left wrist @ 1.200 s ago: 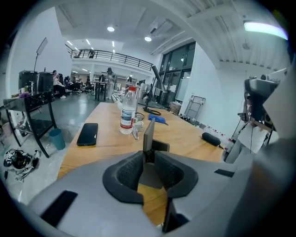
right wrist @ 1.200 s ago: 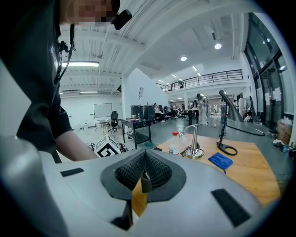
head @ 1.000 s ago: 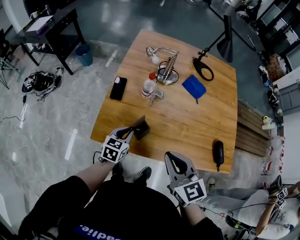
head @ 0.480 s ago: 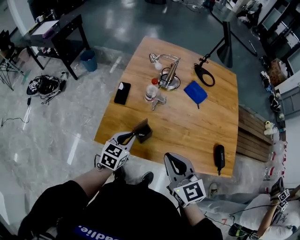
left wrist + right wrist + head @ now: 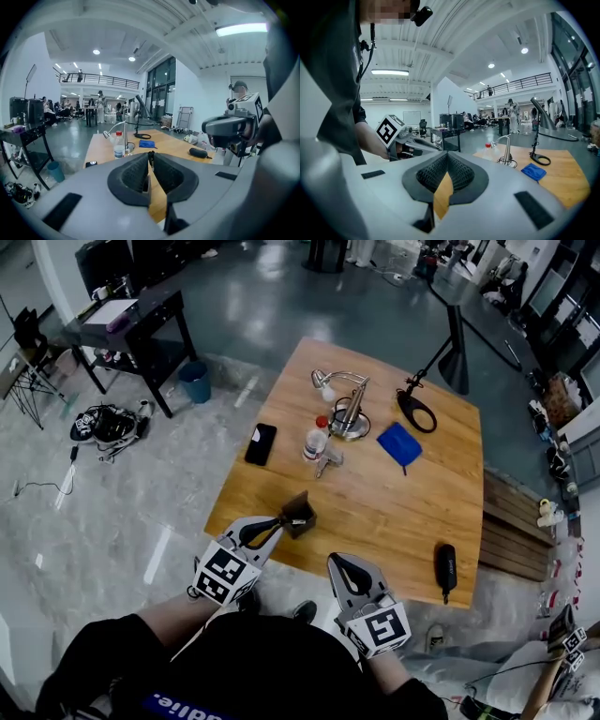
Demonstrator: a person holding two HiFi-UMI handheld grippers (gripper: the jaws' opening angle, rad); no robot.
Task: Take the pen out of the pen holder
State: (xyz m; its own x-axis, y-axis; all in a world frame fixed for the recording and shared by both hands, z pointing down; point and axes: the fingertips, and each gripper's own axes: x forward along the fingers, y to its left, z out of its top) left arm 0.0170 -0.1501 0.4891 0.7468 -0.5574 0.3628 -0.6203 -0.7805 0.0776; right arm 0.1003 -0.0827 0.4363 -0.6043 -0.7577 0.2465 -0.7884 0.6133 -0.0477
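The dark pen holder (image 5: 301, 515) stands near the front left edge of the wooden table (image 5: 394, 512). My left gripper (image 5: 280, 521) is at the holder's near side, jaws closed. In the left gripper view the left gripper (image 5: 150, 158) pinches a thin dark pen (image 5: 150, 154) at its tips; the holder itself is hidden behind the jaws. My right gripper (image 5: 341, 563) hovers over the table's front edge to the right, shut with nothing in it. In its own view the right gripper (image 5: 446, 158) has its pads meeting, and the left gripper's marker cube (image 5: 389, 131) shows at the left.
A desk lamp (image 5: 349, 407), a water bottle (image 5: 316, 439), a black phone (image 5: 261, 443), a blue cloth (image 5: 399, 444) and a black ring stand (image 5: 417, 410) lie further back. A black case (image 5: 447, 568) sits at the front right. A blue bin (image 5: 195, 382) stands on the floor.
The head camera has tilted, so the table sits lower and further right in view. Both grippers keep their places; the left one stays at the pen holder.
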